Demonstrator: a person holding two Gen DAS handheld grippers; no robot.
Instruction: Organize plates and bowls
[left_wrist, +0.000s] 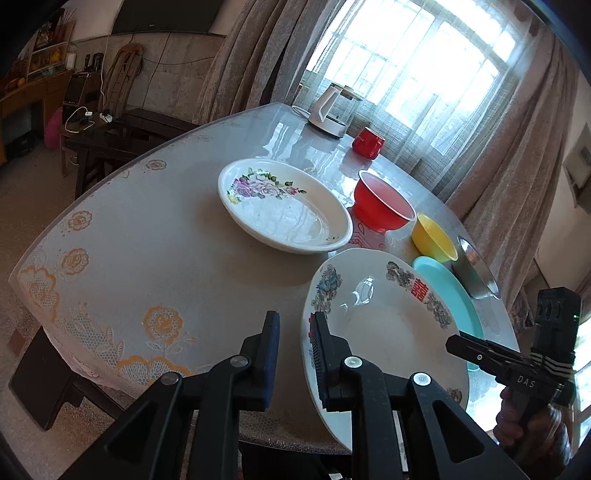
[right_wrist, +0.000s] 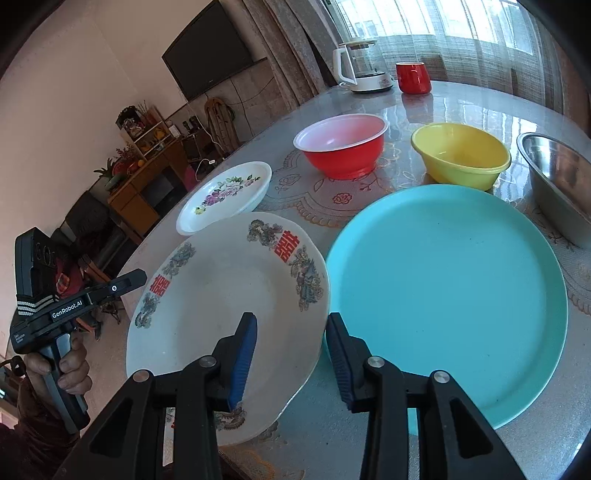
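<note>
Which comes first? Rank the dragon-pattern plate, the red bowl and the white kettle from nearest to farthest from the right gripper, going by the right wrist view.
1. Dragon-pattern plate: nearest the right gripper, its rim lying between the open fingers.
2. Red bowl: mid-table, beyond the plate.
3. White kettle: farthest, at the table's far end by the curtain.

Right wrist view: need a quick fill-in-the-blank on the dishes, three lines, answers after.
1. The white plate with red characters and dragons lies next to a flat round plastic plate coloured ___.
2. Between the red plastic bowl and the steel bowl stands a plastic bowl coloured ___.
3. The white deep dish is painted with ___.

Missing words: teal; yellow; flowers
</note>
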